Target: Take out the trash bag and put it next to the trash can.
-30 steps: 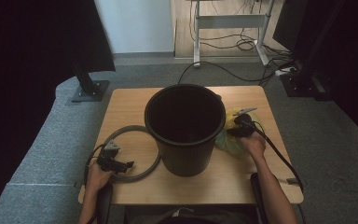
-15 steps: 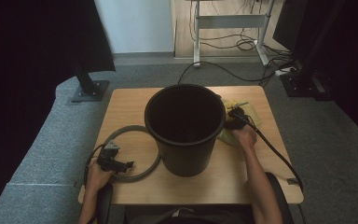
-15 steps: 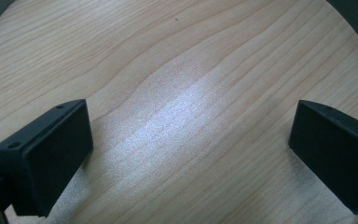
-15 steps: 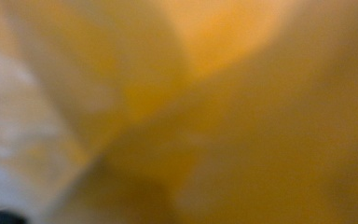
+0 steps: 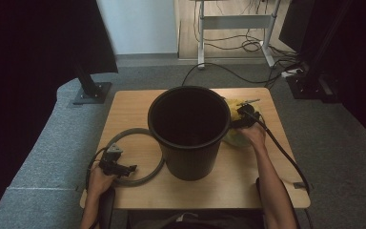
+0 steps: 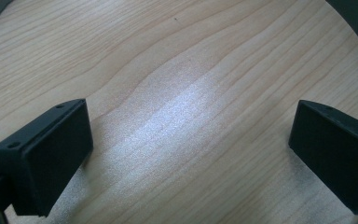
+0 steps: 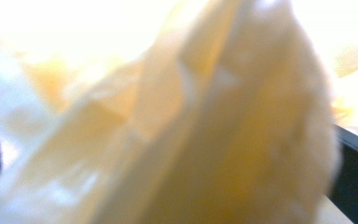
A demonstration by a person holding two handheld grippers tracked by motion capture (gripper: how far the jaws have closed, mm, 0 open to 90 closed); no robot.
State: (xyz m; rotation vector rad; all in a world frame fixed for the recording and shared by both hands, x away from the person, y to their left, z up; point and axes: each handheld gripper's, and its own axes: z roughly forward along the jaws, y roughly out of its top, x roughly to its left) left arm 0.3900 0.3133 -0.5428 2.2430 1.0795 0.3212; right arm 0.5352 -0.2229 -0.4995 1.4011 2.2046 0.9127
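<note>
On the right side of the wooden counter [image 5: 138, 112], just beside the black bucket [image 5: 189, 131], the right tool [image 5: 242, 117] sits on a crumpled yellow bag [image 5: 236, 136] that lies between the bucket's wall and the counter's right edge. Seen from the right gripper view, the yellow bag [image 7: 205, 126] presses up close to the camera, blurred and bright, with a dark jaw edge showing at the lower right and another dark edge at the far left; the bag lies between them, but I cannot tell whether the jaws are clamped on it or merely around it. Across the counter, near its front left corner, the left tool [image 5: 119, 168] rests low over a grey ring [image 5: 145, 177] that lies flat beside the bucket's base. From the left gripper view its 2 black jaws stand wide apart over bare wood grain [image 6: 182, 93], holding nothing, with a dark curved edge crossing the upper right corner. Both forearms come in from the near edge.
</note>
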